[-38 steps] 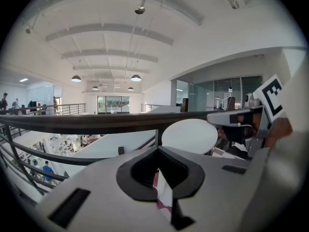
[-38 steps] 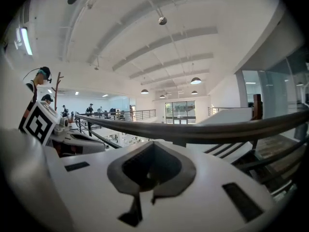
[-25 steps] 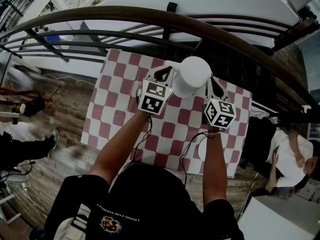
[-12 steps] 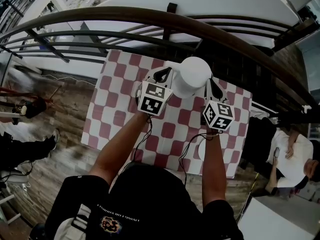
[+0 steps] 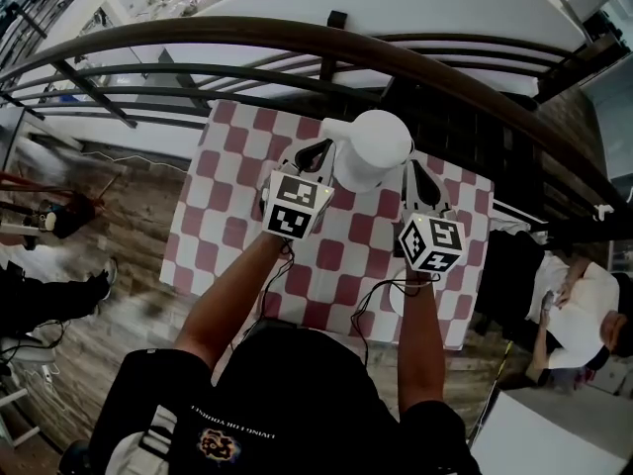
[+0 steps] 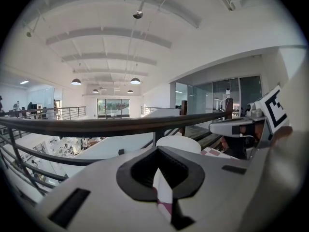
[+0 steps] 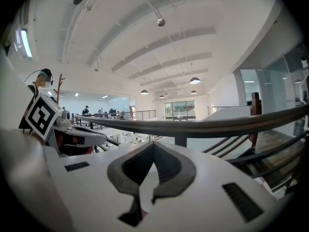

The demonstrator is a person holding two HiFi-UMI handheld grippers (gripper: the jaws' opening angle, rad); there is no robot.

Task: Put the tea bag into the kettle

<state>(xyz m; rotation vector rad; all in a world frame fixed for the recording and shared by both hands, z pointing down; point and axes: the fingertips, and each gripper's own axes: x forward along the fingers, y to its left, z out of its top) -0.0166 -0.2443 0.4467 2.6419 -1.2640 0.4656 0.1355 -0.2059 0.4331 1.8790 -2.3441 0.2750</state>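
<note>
A white kettle point(image 5: 372, 148) with its lid on stands at the far side of the red-and-white checked table point(image 5: 223, 216). My left gripper point(image 5: 315, 152) is just left of it, jaws closed tip to tip with nothing between them. My right gripper point(image 5: 420, 181) is just right of the kettle and is shut too. In the left gripper view the kettle's lid point(image 6: 178, 143) shows beyond the closed left gripper point(image 6: 157, 149), with the right gripper point(image 6: 236, 127) off to the side. The right gripper point(image 7: 153, 143) points over the railing. No tea bag shows in any view.
A dark curved railing point(image 5: 297, 38) runs right behind the table, with a drop to a lower floor beyond. A white round dish point(image 5: 394, 300) lies near the table's front right, partly under my right arm. A person point(image 5: 574, 305) stands to the right of the table.
Both grippers have drawn back a little from the kettle toward me. The kettle stays in place and both jaws stay closed.
</note>
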